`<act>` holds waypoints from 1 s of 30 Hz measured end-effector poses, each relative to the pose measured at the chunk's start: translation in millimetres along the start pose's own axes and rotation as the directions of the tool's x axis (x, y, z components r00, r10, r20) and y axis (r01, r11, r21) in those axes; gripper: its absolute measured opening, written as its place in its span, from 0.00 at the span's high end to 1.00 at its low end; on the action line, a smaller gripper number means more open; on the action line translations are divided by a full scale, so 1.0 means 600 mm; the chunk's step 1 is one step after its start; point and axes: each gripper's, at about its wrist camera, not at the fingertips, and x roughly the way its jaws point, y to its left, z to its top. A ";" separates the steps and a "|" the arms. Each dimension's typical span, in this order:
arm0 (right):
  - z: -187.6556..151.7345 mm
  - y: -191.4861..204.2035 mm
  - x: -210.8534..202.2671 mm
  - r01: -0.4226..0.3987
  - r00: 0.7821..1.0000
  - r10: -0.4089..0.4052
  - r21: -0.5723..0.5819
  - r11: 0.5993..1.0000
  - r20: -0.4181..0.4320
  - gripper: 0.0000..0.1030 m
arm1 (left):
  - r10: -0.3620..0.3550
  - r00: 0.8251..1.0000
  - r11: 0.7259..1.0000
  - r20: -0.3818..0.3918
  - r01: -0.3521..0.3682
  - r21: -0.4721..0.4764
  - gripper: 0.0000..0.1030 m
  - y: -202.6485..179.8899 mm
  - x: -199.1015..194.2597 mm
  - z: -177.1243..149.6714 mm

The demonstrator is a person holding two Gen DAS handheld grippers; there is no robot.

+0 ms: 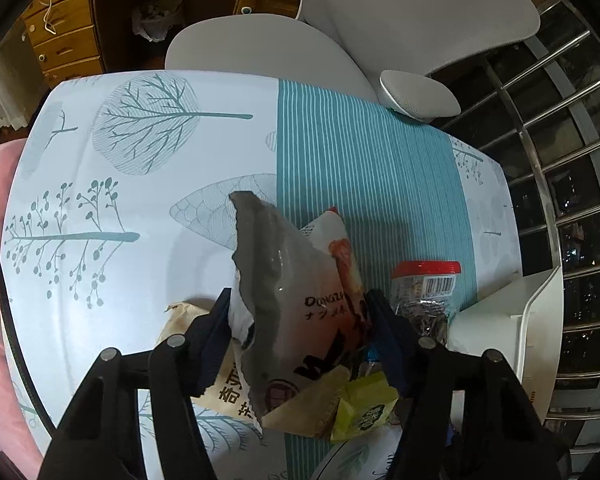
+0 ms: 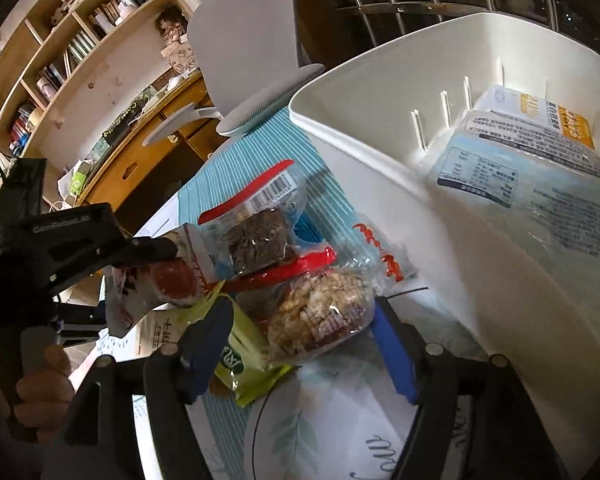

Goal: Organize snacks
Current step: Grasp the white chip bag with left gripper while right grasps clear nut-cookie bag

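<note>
The snacks were mostly unsorted. A pile lay on the table [image 1: 148, 184] just beside the white bin [image 2: 380, 152]: a grey pouch [image 1: 284, 280], a beige packet [image 1: 220, 392], a green packet [image 2: 244, 360], a dark cake pack [image 2: 260, 240] and a pale cake pack [image 2: 324, 312]. Only a few flat packs [image 2: 540, 176] were in the bin, so I'd judge the task early, most of it left.

The left gripper [image 1: 300, 332] was clamped on the grey pouch, pads on both sides, pouch tilted up off the pile. The right gripper [image 2: 300, 344] stood apart, jaws astride the pale cake pack; the pads did not seem to press it.

The left view alone showed the bare tablecloth beyond the pile and the beige packet's print; of the bin it caught only an outer corner. The right view alone showed inside the bin, and the hand [image 2: 40, 384] holding the left gripper. The chair [image 1: 380, 20] behind appeared in both.
</note>
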 end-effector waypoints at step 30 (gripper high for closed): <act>-0.032 0.017 -0.049 0.168 0.973 -0.192 -0.178 0.970 -0.131 0.59 | -0.014 0.999 0.998 0.040 0.011 0.066 0.54 0.022 -0.187 -0.132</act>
